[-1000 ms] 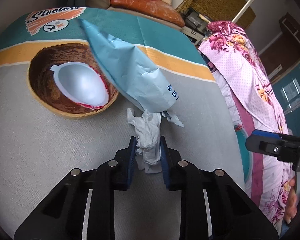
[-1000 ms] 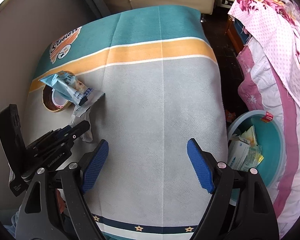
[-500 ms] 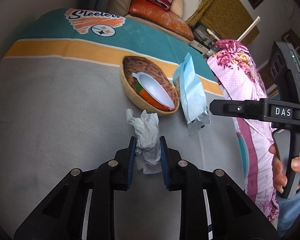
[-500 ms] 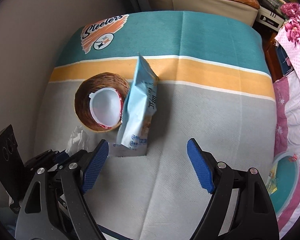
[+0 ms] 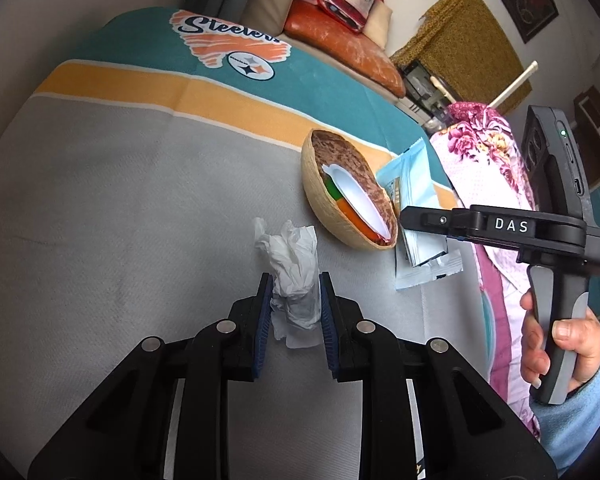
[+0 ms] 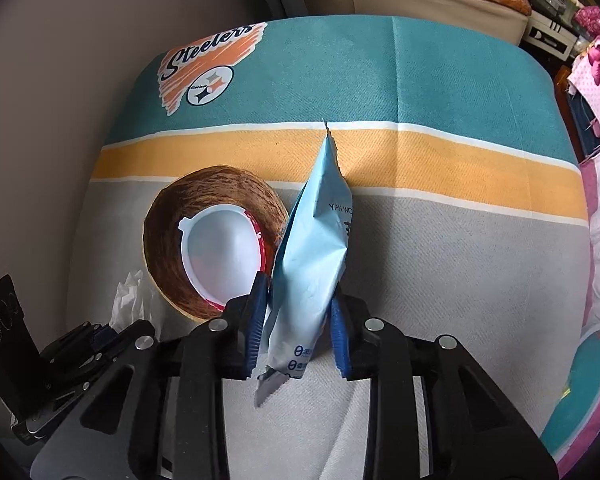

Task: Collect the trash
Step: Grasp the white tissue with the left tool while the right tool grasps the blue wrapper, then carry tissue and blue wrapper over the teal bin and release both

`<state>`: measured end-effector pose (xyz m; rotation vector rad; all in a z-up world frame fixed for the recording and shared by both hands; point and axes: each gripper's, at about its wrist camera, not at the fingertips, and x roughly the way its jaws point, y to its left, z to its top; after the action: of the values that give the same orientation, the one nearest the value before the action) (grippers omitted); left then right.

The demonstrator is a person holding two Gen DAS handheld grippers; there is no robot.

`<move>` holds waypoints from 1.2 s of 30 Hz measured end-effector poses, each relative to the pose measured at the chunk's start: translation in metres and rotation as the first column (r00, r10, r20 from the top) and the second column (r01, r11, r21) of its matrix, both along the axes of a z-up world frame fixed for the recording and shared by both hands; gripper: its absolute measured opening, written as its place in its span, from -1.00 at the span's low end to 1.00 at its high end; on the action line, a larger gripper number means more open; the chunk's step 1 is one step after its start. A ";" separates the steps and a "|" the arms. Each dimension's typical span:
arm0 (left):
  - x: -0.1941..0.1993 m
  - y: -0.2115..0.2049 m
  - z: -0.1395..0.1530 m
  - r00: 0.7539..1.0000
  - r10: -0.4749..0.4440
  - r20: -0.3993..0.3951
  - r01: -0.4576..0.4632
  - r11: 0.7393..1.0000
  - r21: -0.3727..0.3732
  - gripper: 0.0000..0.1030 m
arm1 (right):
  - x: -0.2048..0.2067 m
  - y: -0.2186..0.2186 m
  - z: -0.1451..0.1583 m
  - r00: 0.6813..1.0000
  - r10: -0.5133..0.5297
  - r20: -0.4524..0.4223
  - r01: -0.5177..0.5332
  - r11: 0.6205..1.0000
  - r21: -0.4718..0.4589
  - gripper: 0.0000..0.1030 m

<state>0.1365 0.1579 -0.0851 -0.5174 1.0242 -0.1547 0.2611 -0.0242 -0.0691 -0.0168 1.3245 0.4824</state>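
Observation:
My left gripper (image 5: 294,280) is shut on a crumpled white tissue (image 5: 292,256) that rests on the grey part of the tablecloth (image 5: 100,200). Just right of it stands a woven bowl (image 5: 332,208) holding an empty plastic cup (image 5: 356,196). A light blue snack wrapper (image 6: 316,240) leans beside the bowl (image 6: 168,232). My right gripper (image 6: 298,284) points down at it, its jaws closing, and both pads touch the wrapper's lower half. In the right wrist view the tissue (image 6: 130,300) and left gripper (image 6: 100,332) sit at the lower left.
A teal basin (image 6: 580,380) stands on the floor past the table's right edge, beside a pink floral cloth (image 5: 488,148). A sofa with an orange cushion (image 5: 340,36) is behind the table. A person's hand (image 5: 556,344) holds the right gripper's handle.
My right gripper has travelled left to the blue wrapper and its wide jaws have come in around it. My left gripper has shifted left, still holding the tissue.

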 end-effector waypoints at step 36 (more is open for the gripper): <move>0.000 -0.257 0.059 0.906 -0.423 0.026 0.410 0.890 0.202 -0.53 | -0.130 -0.290 0.057 0.907 -0.407 0.106 0.383 0.903 0.195 -0.50</move>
<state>0.1368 -0.0992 -0.0259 -0.1075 1.0590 -0.4494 0.1316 -0.3144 -0.0123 0.3501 1.1029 0.2380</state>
